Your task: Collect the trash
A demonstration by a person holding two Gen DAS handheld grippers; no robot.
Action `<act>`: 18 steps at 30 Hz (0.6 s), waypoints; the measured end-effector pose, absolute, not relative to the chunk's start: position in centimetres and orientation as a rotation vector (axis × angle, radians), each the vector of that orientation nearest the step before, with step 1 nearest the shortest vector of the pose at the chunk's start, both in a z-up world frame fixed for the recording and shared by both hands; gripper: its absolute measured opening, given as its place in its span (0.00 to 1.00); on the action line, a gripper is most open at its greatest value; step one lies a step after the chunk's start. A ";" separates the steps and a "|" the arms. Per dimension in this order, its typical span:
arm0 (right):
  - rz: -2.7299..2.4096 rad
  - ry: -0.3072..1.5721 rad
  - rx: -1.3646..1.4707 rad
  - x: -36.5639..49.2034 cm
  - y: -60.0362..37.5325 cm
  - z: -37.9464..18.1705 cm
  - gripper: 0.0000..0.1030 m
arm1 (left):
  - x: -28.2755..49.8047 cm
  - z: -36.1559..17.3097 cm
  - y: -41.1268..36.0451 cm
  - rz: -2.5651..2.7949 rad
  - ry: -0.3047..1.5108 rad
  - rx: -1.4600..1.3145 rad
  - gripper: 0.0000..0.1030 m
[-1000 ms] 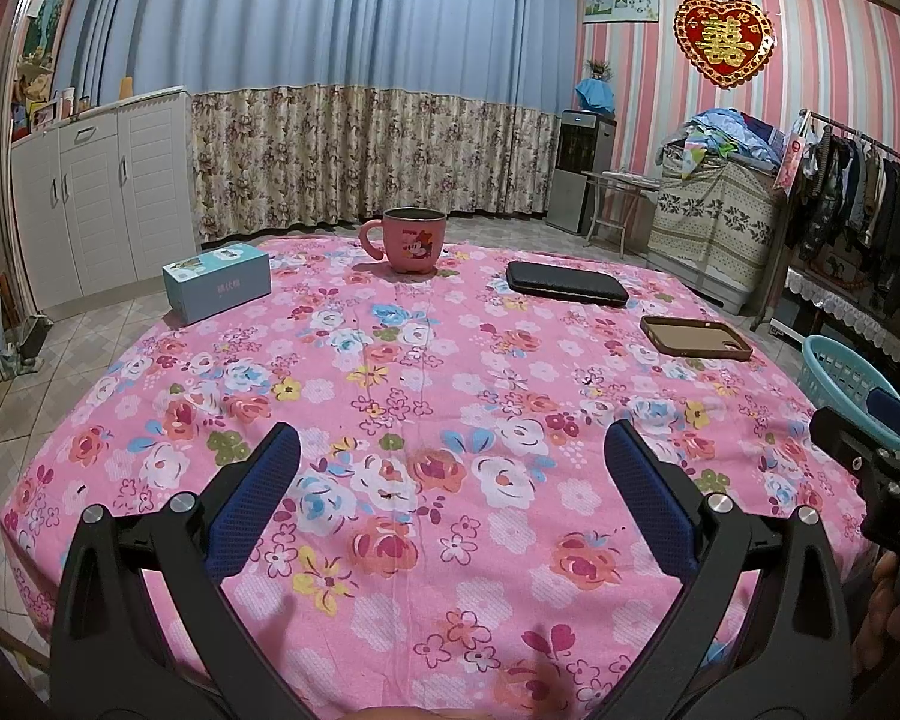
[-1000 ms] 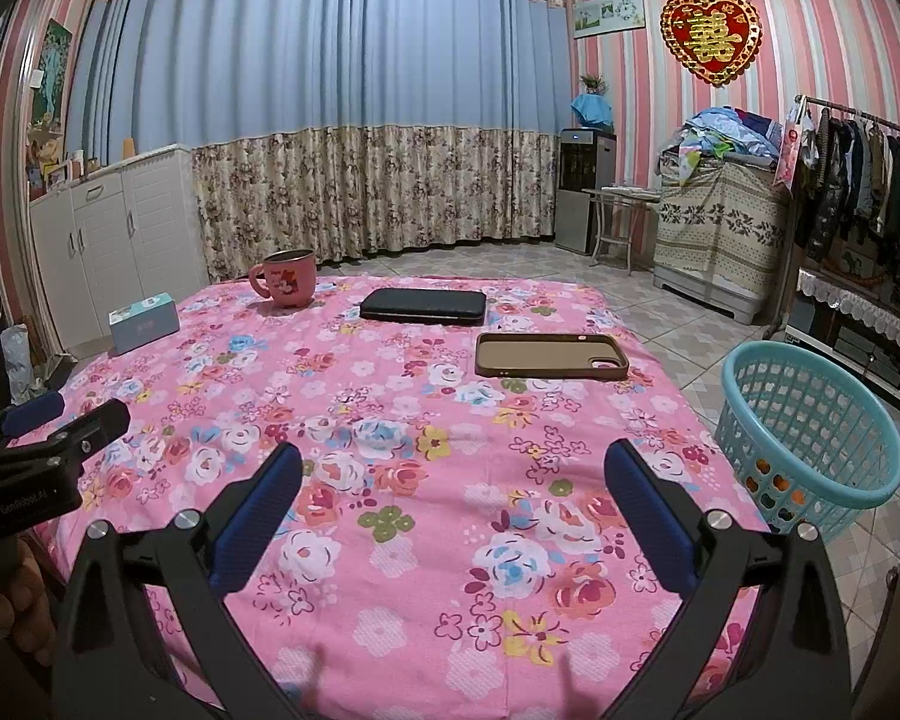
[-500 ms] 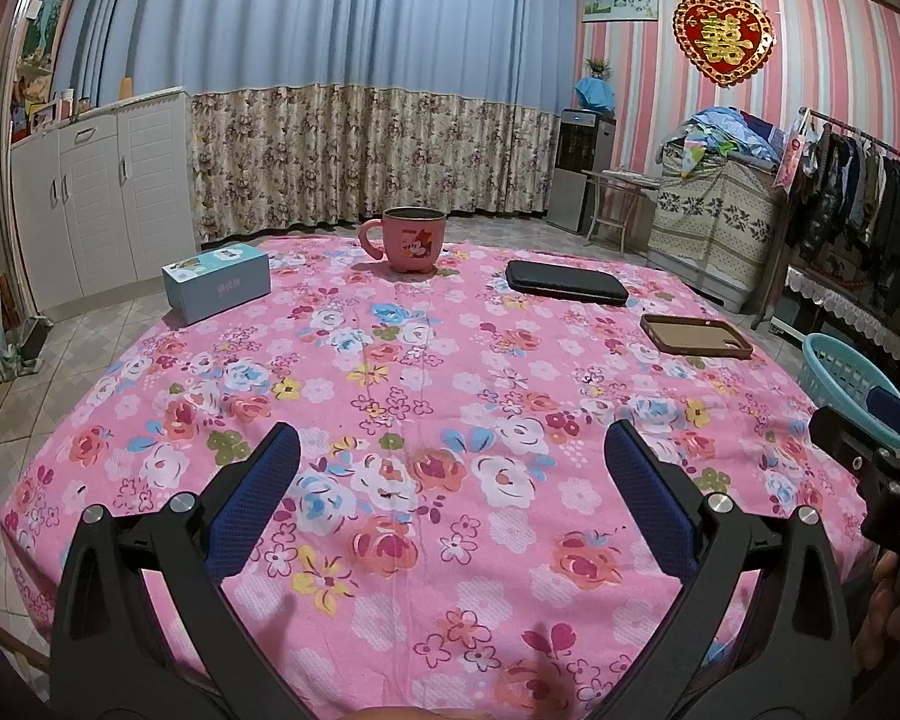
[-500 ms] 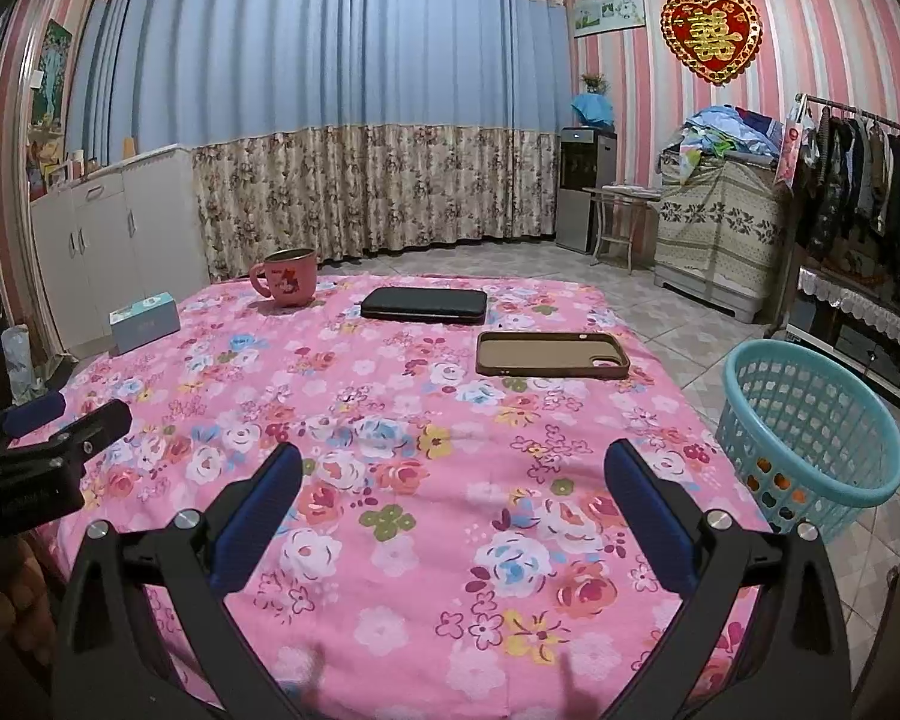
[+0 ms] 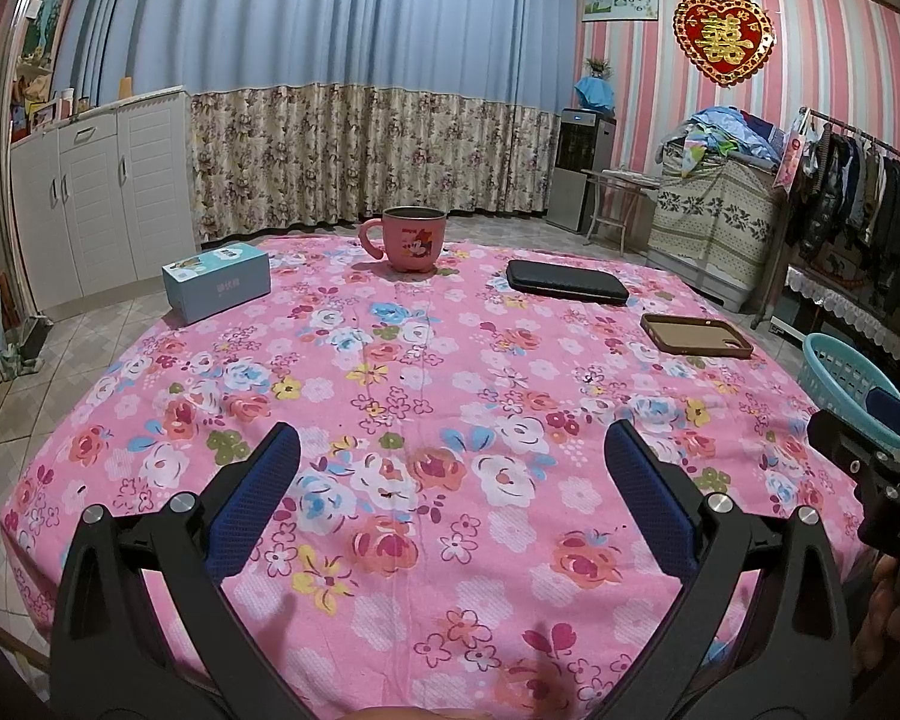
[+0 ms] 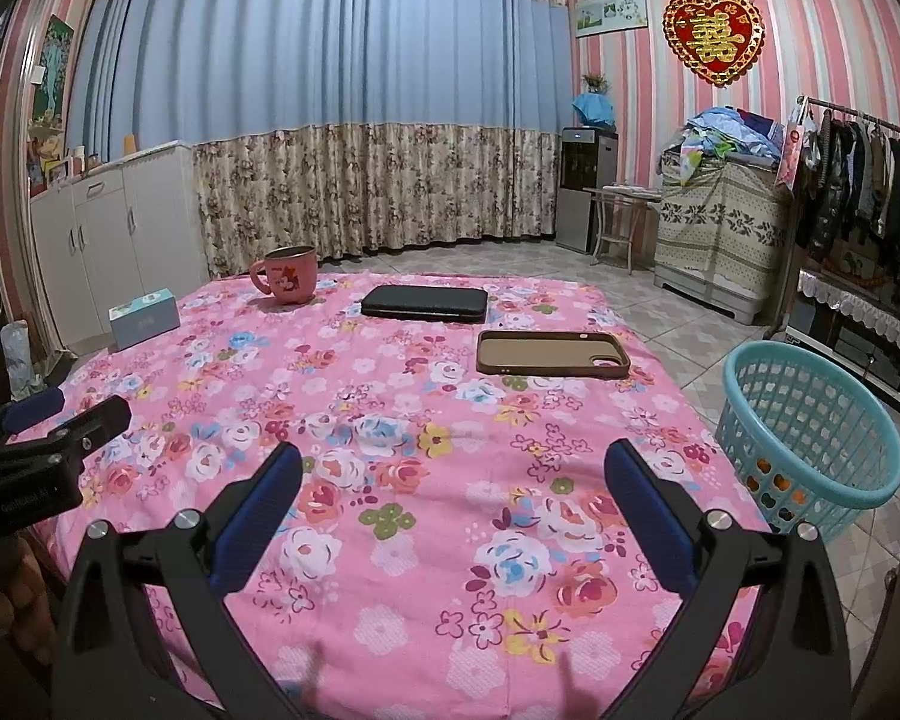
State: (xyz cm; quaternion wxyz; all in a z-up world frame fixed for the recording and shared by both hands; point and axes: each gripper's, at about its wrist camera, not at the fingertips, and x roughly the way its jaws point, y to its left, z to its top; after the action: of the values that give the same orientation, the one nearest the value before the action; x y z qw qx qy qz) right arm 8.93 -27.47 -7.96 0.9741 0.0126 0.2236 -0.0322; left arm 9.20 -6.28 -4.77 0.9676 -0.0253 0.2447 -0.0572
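Trash is nowhere obvious on the tabletop (image 6: pixel 390 540); orange bits already lie in the basket (image 6: pixel 810 420) at right. Both the left tool (image 5: pixel 450 480) and right tool (image 6: pixel 450 480) hover spread and empty. Risk: grabbing the phone case (image 6: pixel 552 354) by mistake.
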 end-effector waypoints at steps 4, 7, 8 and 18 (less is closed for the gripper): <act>-0.070 0.451 0.027 8.9 -27.6 -8.1 0.96 | 9.1 -4.7 -6.0 -0.112 0.493 -0.060 0.95; -0.071 0.452 0.028 8.9 -27.7 -8.1 0.96 | 9.2 -4.7 -5.9 -0.112 0.496 -0.062 0.95; -0.070 0.451 0.029 8.9 -27.7 -8.1 0.96 | 9.1 -4.7 -6.0 -0.113 0.498 -0.061 0.95; -0.062 0.449 0.043 8.8 -28.0 -8.0 0.96 | 9.2 -4.4 -6.1 -0.114 0.496 -0.051 0.95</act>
State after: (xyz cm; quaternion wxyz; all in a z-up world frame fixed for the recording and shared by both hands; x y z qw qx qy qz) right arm 8.78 -27.96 -8.02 0.9742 0.0215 0.2225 -0.0307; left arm 9.19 -6.11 -4.42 0.9675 -0.0252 0.2453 -0.0565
